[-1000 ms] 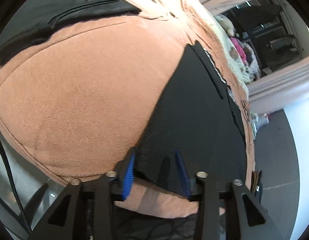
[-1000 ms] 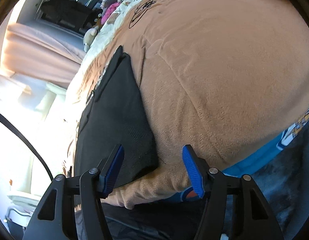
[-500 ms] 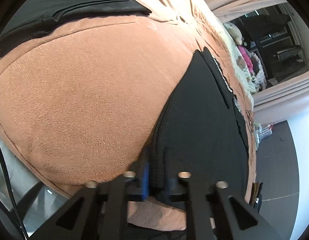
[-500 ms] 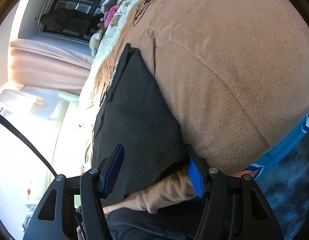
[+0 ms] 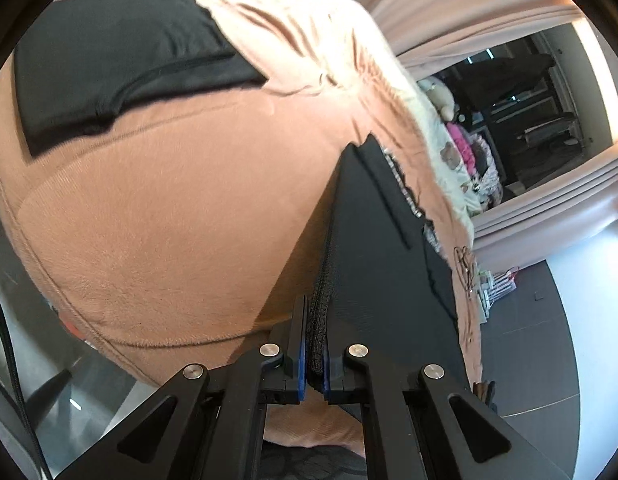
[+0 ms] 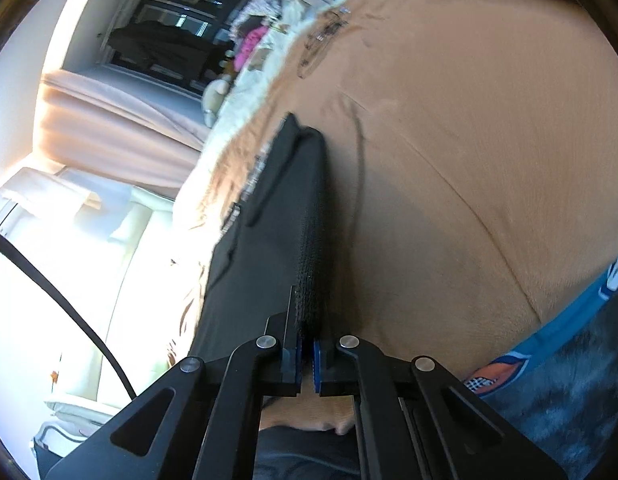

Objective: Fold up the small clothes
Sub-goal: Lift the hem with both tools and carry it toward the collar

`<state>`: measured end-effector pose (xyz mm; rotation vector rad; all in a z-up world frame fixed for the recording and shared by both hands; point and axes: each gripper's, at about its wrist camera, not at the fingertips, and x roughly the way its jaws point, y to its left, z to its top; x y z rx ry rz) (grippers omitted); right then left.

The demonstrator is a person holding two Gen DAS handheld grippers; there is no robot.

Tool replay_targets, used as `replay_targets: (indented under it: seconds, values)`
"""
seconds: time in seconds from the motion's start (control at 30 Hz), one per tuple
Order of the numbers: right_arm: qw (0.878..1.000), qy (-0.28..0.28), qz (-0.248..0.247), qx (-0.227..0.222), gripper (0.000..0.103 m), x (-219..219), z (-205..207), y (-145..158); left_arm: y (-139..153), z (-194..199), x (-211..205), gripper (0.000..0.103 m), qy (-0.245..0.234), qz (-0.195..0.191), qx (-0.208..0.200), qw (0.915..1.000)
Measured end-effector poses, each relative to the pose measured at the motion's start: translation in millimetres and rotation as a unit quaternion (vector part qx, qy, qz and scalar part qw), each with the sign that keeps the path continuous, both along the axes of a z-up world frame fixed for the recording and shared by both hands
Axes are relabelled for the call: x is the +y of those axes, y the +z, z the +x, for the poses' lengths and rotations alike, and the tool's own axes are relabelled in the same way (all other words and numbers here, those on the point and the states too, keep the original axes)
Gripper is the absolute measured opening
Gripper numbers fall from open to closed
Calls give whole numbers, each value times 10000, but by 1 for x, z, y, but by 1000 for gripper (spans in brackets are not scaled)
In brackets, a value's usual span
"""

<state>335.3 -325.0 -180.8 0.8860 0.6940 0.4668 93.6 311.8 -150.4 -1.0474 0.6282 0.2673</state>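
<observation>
Left gripper point(image 5: 316, 354) is pinched tight on the near corner of the black garment point(image 5: 373, 240), its blue pads point(image 5: 300, 364) squeezing the mesh hem between them; those jaws have just been closing, with the cloth between them. Right gripper point(image 6: 305, 354) is doing the same on the other near corner of the black garment point(image 6: 277, 216), its jaws having just snapped together on the knit edge, blue pads point(image 6: 316, 364) almost meeting. The garment lies along the near edge of the tan blanket point(image 5: 169, 220), lifted at both gripped corners, its far end still flat on the plush. In the right view a blue printed cloth point(image 6: 569, 320) peeks out at the blanket's near right edge. Further along the blanket, toward its far left corner in the left view, a second black piece point(image 5: 121, 68) lies flat. Beyond the blanket sits a pale fluffy cover point(image 5: 441, 152) with pink clothes point(image 5: 465, 146) heaped on it. Past that hang peach curtains point(image 5: 469, 12) round a dark window or doorway point(image 5: 525, 92), and a dark tiled floor point(image 5: 541, 340) shows to the right.
</observation>
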Motion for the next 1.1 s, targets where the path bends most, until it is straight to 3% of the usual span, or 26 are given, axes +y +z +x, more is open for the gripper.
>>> replay_targets:
  seconds: [0.2, 0.37, 0.8, 1.1]
  values:
    - [9990, 29, -10, -435, 0, -2, -24, 33, 28, -24, -3, 5, 42, -59, -381, 9992]
    - [9978, 93, 25, -659, 0, -3, -47, 38, 45, -55, -9, 5, 95, -111, -602, 9981]
    - [9968, 282, -307, -675, 0, -35, -100, 26, 49, -134, -29, 5, 17, -339, -820, 9961]
    - [9959, 397, -418, -703, 0, -47, -114, 56, 75, -159, -33, 5, -155, -323, -1093, 9934]
